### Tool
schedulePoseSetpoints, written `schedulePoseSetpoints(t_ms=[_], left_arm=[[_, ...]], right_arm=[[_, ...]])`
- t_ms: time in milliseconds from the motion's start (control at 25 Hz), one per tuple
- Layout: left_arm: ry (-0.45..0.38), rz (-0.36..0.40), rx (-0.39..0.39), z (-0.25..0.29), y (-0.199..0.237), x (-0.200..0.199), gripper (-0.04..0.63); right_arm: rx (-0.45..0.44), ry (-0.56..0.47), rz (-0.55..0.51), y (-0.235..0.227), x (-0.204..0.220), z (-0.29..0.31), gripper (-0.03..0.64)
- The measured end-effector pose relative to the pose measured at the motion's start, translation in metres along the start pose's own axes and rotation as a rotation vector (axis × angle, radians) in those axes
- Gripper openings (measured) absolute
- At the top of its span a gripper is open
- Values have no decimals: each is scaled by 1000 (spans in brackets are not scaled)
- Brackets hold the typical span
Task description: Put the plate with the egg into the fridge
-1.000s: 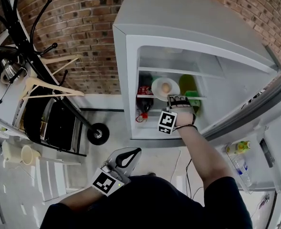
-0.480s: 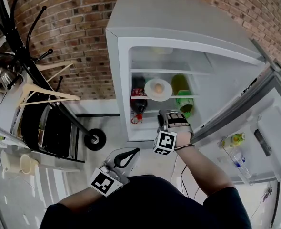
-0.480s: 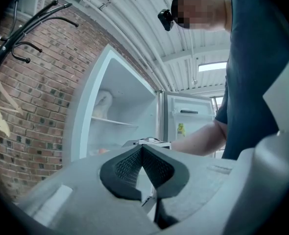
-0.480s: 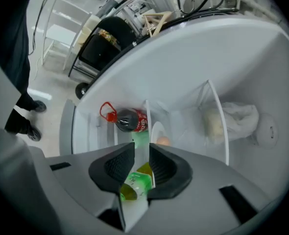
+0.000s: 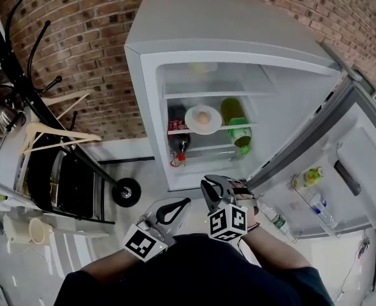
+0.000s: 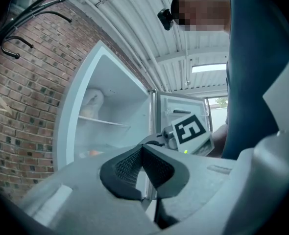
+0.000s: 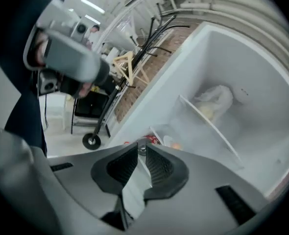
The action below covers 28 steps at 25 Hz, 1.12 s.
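Note:
The white plate (image 5: 202, 119) with the brown egg (image 5: 203, 115) rests on the middle shelf of the open fridge (image 5: 151, 110), between a cola bottle (image 5: 176, 131) and a green bottle (image 5: 235, 123). Both grippers hang outside the fridge, low in the head view and close to the person's body. My right gripper (image 5: 208, 185) (image 7: 138, 148) points at the fridge, jaws drawn together with nothing between them. My left gripper (image 5: 178, 204) (image 6: 141, 147) sits just left of it, shut and empty, its pads touching at the tips.
The fridge door (image 5: 344, 161) stands swung open to the right, with small bottles (image 5: 309, 176) in its racks. A black coat stand with wooden hangers (image 5: 54, 132) and a dark wheeled cart (image 5: 70, 180) fill the left side. A brick wall (image 5: 79, 37) runs behind.
My right gripper has pulled back out of the fridge toward the body, leaving the plate with the egg on the shelf. The left gripper has stayed put.

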State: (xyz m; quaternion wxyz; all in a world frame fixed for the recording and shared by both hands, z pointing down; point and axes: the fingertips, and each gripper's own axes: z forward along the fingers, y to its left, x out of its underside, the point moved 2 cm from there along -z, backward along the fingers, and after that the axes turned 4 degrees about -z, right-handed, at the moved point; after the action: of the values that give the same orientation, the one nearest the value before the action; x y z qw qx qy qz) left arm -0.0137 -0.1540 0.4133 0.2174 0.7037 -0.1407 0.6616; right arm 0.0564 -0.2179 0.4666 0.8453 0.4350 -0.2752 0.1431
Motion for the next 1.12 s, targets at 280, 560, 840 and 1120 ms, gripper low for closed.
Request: schedulePoseSetpoints(t_ms=[280,560,840,1120], left_arm=[[1,3,27,5,-5,-2,3],[12,3,39,7,-10,0,3],[13,3,45,8,-14,1,3],[15,1,40,8,-14,3,3]], right_arm=[[-51,-184,279,1,-25,-34,26],[-194,-363,683,15,-22,-51,11],[-198,-392,659,24,-25,-56,9],[-207,-379,665,27,-22,-55,11]])
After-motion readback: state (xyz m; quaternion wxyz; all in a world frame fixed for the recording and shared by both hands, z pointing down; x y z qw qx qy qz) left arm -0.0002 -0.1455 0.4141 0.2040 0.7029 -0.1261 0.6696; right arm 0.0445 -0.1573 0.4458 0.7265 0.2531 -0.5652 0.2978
